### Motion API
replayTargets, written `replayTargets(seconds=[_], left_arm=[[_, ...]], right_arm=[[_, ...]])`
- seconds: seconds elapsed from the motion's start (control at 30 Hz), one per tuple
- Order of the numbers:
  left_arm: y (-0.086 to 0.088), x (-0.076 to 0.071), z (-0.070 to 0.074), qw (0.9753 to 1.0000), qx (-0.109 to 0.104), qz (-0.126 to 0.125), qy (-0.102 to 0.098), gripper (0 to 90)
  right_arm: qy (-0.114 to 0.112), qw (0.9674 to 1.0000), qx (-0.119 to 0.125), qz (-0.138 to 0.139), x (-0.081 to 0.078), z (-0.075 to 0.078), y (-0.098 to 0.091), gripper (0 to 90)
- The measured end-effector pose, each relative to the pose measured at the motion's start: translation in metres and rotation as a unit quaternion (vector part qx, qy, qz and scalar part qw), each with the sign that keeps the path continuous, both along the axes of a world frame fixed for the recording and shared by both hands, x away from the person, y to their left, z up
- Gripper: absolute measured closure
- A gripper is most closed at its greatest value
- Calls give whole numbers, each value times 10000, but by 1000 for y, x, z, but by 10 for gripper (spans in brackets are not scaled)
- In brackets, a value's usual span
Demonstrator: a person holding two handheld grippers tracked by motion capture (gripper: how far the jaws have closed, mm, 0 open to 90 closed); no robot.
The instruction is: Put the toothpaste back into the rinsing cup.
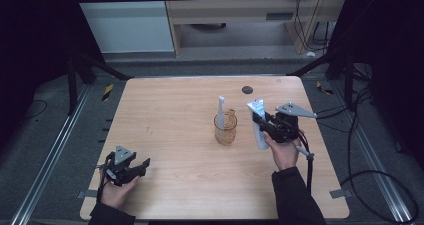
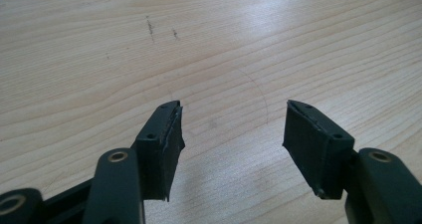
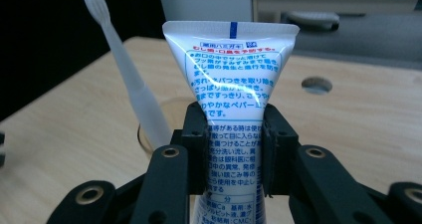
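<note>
1. Nearest the person, at the front left of the table (image 1: 175,110), the left gripper (image 1: 142,166) sits low in the left hand (image 1: 117,190), close above the wood. In the left gripper view its jaws stand released and well apart, with only bare wood grain and a few faint dark marks between and beyond them.

2. Farther in, on the right side, the right hand (image 1: 284,152) holds the right gripper (image 1: 259,121) up off the tabletop. Its jaws are clenched on a toothpaste tube (image 1: 257,122).

3. In the right gripper view the black pads press both sides of the toothpaste tube (image 3: 234,119) about halfway along its length. The flat crimped end points up and away, and blue and red print covers the white face.

4. Just left of the tube stands a clear amber cup (image 1: 225,127), near the middle of the table and a little to the right. The tube is beside the cup, not inside it.

5. A white toothbrush (image 1: 220,114) stands in the cup, bristles up, leaning against the rim. In the right gripper view the toothbrush (image 3: 127,79) rises to the left of the tube.

6. Farthest back, a small dark round hole (image 1: 247,89) sits near the far edge of the table.
</note>
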State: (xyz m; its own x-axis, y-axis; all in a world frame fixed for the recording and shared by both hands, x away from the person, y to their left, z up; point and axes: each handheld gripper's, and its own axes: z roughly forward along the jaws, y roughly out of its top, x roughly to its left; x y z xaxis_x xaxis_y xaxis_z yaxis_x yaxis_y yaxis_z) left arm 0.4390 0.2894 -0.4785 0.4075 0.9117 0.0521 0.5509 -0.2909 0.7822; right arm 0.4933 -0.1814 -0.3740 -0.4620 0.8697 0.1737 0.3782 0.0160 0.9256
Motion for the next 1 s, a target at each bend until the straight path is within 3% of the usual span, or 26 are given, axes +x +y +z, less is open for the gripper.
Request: replayTargets(seconds=[0.3,0.5,0.83,1.0], left_arm=[[0,0,0,10000,-4,4,-1,397],[1,0,0,10000,-9,4,6,397],[1,0,0,10000,-27,18,-8,398],[1,0,0,10000,-32,19,-11,398]], right_arm=[[-403,9986,334,-90,13,8,13,695],[-751,9957,485,-253,26,9,23,695],[-1048,9909,762,-375,41,9,32,694],[-1060,9907,776,-345,47,6,40,695]])
